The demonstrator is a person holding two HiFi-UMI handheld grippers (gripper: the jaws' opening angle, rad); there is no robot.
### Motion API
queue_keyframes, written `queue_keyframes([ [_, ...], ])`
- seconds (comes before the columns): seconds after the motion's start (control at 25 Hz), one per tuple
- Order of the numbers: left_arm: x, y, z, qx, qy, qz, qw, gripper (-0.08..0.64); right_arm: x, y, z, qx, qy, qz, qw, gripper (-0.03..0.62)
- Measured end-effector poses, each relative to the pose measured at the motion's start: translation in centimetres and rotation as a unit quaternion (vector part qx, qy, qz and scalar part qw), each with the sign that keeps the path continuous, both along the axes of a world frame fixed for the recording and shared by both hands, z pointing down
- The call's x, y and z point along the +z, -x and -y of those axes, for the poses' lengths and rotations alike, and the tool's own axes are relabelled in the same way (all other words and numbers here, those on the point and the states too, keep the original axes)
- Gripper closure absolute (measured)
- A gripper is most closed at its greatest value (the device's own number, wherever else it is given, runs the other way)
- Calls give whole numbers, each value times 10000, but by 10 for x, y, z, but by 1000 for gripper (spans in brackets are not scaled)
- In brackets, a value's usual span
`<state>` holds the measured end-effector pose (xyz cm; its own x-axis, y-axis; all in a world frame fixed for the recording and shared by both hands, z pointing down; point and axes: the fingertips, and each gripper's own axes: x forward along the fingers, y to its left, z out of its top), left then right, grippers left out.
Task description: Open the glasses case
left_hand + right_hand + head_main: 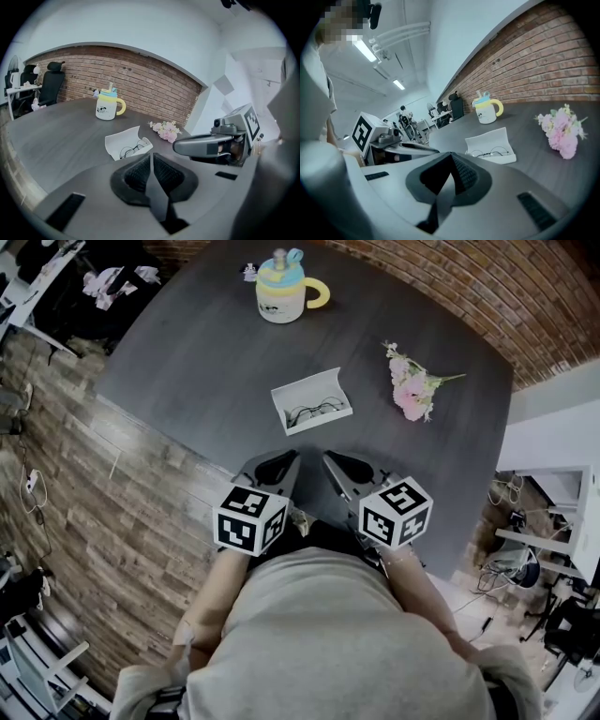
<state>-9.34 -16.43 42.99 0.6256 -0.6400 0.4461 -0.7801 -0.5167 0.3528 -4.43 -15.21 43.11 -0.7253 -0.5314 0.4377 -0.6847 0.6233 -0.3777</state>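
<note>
risk, as judged: the task looks done, so a further reach could nudge the light glasses case (311,401) along the worktop (187,362), drop its lid, or jolt the spectacles (315,412) out. the case lies at frame centre, white, lid raised, spectacles inside. left hand-held gripper (284,463) and right hand-held gripper (335,465) are both closed on nothing, below the case and clear of it.

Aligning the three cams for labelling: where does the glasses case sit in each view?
Head view: glasses case lies open just above the picture's centre.
Left gripper view: glasses case sits left of centre, slightly below the middle.
Right gripper view: glasses case sits right of centre, slightly below the middle.
Shared landmark: the mug with the yellow handle, beyond the case in all three views.
</note>
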Motion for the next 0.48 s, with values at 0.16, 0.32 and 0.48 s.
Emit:
queue_keyframes([
  [0.16,-1,-1,-1,45,-39,28,10000,522,-4,-1,2,42,-69,33,10000,588],
  [0.32,0,-3,-2,107,8,0,9999,523,-4,-1,5,47,-84,5,10000,588],
  [0.48,-1,-5,-2,142,19,-48,9999,523,-2,-2,3,49,-5,18,10000,588],
])
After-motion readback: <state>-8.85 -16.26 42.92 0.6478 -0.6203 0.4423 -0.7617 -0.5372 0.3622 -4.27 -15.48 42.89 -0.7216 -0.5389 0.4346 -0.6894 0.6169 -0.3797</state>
